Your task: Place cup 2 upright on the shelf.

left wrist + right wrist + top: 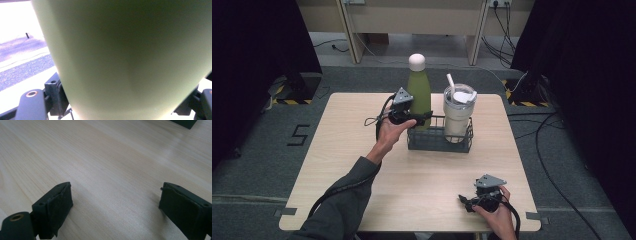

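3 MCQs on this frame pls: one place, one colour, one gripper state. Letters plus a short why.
1. Where does the tumbler stand?
A. in the wire basket
B. at the table's near edge
C. on the floor

2. What colour is the bottle body?
A. red
B. olive green
C. blue

3. How are the right gripper jaws?
A. shut on the bottle
B. shut on a cloth
C. open, nothing between

Key: 1 A, the basket wall rings its base. 2 B, green under a white cap in the high view. 3 C, bare table shows between the parted jaws.
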### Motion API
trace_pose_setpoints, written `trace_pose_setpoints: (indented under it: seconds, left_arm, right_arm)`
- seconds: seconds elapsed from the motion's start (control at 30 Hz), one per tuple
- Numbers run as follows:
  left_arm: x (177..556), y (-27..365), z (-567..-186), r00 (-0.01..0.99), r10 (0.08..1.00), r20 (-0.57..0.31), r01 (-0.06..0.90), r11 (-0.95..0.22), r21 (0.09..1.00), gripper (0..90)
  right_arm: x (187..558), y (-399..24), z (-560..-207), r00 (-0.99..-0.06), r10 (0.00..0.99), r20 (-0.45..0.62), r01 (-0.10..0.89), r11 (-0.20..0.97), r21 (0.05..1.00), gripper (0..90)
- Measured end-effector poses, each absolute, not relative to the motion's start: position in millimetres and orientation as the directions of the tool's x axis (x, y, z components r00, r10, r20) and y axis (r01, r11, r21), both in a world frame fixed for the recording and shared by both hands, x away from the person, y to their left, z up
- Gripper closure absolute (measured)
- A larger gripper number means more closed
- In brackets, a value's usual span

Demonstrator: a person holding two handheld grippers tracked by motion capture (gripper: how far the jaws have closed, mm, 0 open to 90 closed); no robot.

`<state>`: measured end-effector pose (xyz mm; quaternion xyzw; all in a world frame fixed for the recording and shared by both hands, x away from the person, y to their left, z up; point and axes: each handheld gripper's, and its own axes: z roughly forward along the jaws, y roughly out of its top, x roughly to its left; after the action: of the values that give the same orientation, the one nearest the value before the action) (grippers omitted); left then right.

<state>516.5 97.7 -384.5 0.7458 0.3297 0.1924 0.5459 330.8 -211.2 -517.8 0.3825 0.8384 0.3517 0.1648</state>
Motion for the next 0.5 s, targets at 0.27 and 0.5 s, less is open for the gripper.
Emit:
trace_pose_setpoints:
  seconds: [0.27,0.5]
  left_arm:
    - [519.9,93.6,-389.8,0.709,0.702,-0.071,0.285,-0.192,0.939,20.5]
    - [523.7,91.2,-396.5,0.705,0.705,-0.078,0.294,-0.191,0.937,20.5]
  right_arm:
    - [330.8,-211.2,-517.8,-0.653,0.757,-0.007,0.526,0.46,0.716,11.3]
    - [330.8,-211.2,-517.8,-0.653,0.757,-0.007,0.526,0.46,0.715,11.3]
